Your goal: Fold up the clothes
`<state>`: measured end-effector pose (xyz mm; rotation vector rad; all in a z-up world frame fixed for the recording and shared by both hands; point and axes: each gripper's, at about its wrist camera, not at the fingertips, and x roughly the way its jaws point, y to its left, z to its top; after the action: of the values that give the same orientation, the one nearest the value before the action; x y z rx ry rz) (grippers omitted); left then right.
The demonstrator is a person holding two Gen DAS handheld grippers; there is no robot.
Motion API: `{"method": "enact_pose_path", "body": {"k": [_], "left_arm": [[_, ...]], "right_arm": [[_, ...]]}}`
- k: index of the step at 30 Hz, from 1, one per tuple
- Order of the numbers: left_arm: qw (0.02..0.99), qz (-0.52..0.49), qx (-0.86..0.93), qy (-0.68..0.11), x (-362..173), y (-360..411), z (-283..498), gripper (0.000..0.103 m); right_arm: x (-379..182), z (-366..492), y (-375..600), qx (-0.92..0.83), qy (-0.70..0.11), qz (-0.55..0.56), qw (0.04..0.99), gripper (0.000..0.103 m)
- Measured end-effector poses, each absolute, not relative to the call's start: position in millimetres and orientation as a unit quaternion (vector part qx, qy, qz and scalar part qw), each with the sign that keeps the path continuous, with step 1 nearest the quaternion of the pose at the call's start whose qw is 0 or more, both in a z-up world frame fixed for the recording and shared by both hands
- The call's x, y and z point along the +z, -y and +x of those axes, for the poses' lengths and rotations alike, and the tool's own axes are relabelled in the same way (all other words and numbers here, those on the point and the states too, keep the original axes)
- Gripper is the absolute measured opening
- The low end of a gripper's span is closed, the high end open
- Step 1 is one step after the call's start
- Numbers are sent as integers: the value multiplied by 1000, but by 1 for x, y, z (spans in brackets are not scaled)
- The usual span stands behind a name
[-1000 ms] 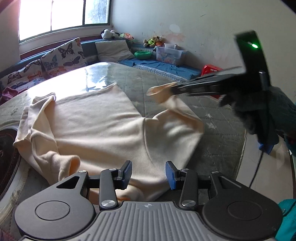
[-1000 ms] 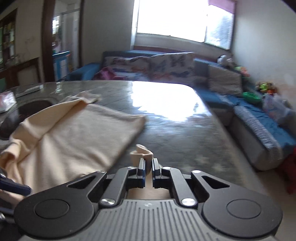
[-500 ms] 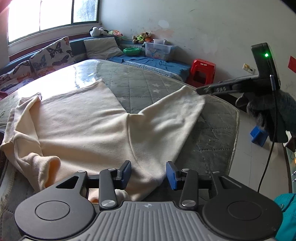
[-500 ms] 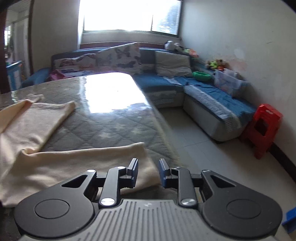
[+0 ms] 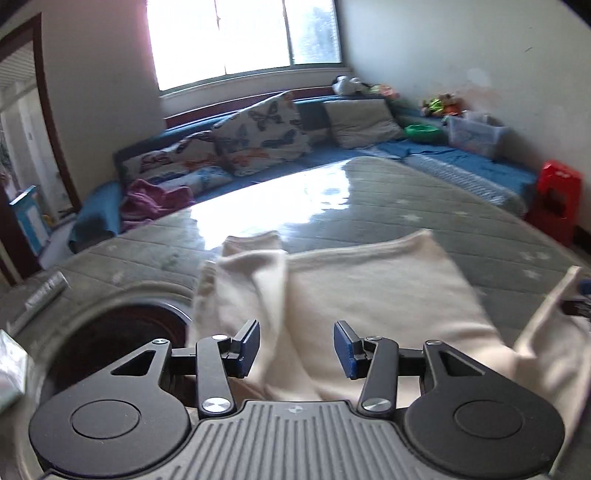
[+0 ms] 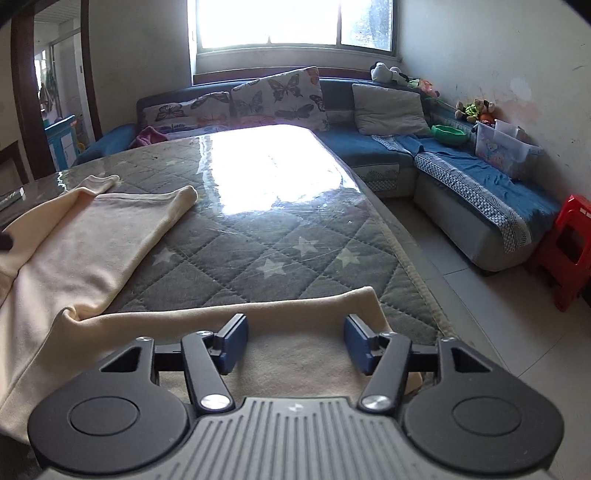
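On the counter (image 6: 280,236), a big table covered with a grey quilted cloth with white stars under a shiny clear sheet, lies a soft cream-coloured shirt (image 6: 92,251). Its body is spread flat on the left part of the counter in the right wrist view. One long sleeve (image 6: 295,332) reaches out across the near edge, towards the right side.

The right tool (image 6: 291,341) hangs just over the end of that sleeve. Its blue pads stand wide apart, and they have just been opening. The sleeve lies flat under the gap and the pads do not press on it.

The left tool (image 5: 295,349) sits over the other side of the shirt (image 5: 369,295). Its blue pads are about half open and have just opened a little more. A bunched fold of cream cloth (image 5: 266,280) runs up past the gap, but the pads do not pinch it. This view is a bit blurry. A dark round hollow (image 5: 122,332) sits in the counter just left of the shirt.

Behind the counter is a blue corner sofa (image 6: 461,166) with butterfly cushions (image 6: 277,96), under a bright window (image 6: 291,22). A red plastic stool (image 6: 565,251) stands on the tiled floor by the sofa.
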<state>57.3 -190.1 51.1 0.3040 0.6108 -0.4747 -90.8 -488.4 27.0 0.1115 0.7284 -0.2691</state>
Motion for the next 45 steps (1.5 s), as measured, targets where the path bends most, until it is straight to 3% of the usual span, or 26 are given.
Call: {"method": "enact_pose_path", "body": {"k": [6,8,10,13,17,24,33,40,45], "left_arm": [[909,183,-192,-322,27,201,106,48],[905,171,-197,-336,20,198,111,13],[906,148,-207,-339,21,189,107,5],[915,129,-203,-323,33,171,93,3],[930,90,-183,-305,53,135,70,3],[943,31,-141,-299,64,68,25,3],[935,-7,-89,-343,34,19,-8,4],[942,23,-103,-319,52,25,-15,40],[945,49,-147,-289,67,52,-9,41]], "right_arm": [[26,-89,488,-126,-354,55,925,72],[25,-89,488,-125,-353,53,926,73],[25,-88,489,-123,-353,54,926,74],[25,-87,488,-120,-355,48,926,77],[26,-86,487,-119,-357,46,925,80],[22,-83,480,-122,-361,39,924,101],[35,-77,462,-102,-363,-1,926,103],[57,-66,409,-5,-330,-51,943,103],[53,-48,361,82,-326,-79,938,103]]}}
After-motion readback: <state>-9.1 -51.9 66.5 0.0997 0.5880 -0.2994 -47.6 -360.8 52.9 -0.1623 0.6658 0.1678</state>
